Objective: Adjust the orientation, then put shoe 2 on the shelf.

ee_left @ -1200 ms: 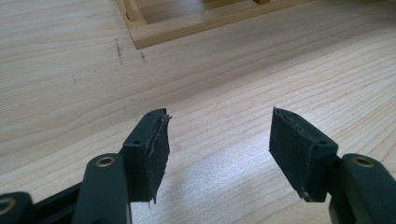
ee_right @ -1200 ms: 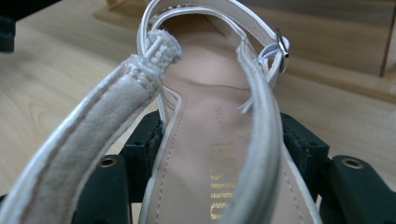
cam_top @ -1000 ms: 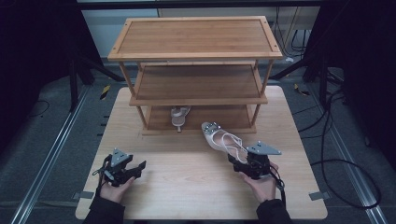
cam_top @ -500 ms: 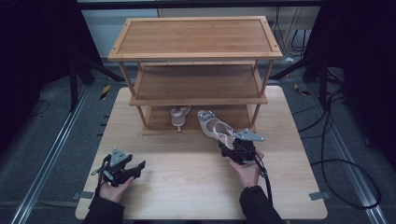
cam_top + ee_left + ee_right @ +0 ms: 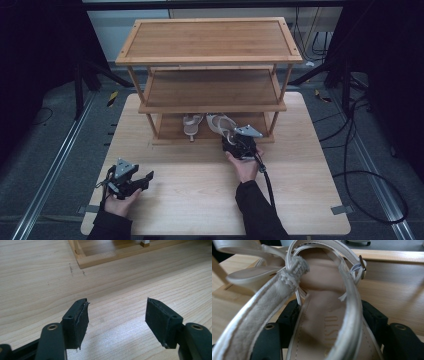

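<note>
right tongs [image 5: 231, 141] clamped on sandal [image 5: 324, 322], left tongs [image 5: 117, 322] spread, empty

Cream sandal [image 5: 324, 322], honey-brown wooden rack [image 5: 210, 45], pale wood-grain table [image 5: 200, 195].

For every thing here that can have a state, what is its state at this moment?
Left tongs: open, nothing between, jaws just opening wider.
Right tongs: shut on held sandal.
Held sandal: gripped, at the rack's bottom shelf.
Other sandal: resting on bottom shelf.
Shoe rack: upright; top and middle shelves bare.
</note>
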A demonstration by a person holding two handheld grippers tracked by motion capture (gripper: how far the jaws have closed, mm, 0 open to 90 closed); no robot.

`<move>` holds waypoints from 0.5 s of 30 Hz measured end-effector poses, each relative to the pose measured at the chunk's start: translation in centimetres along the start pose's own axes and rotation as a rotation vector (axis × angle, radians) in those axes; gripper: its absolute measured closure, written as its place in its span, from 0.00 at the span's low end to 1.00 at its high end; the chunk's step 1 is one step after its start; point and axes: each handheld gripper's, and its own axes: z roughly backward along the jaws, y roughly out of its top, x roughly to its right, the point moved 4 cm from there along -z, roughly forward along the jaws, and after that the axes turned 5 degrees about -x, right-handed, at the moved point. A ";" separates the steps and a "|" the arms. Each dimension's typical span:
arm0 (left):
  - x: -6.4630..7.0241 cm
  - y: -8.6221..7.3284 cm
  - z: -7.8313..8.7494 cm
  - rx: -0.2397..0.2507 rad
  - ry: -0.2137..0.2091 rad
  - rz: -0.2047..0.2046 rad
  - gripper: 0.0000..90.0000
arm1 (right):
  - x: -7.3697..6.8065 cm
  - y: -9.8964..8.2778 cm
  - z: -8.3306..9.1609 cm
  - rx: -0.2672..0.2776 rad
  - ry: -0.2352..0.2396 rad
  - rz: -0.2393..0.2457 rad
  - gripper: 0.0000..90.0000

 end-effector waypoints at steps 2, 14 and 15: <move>-0.1 0.0 0.0 0.003 -0.002 -0.001 0.38 | -0.1 0.0 -0.8 -0.012 -0.022 0.000 0.45; -0.1 0.0 0.0 -0.001 -0.003 -0.006 0.38 | -0.3 0.7 -4.3 -0.045 -0.099 -0.031 0.45; -0.2 0.0 0.0 -0.001 -0.003 -0.004 0.38 | -0.4 0.8 -4.5 -0.047 -0.099 -0.034 0.45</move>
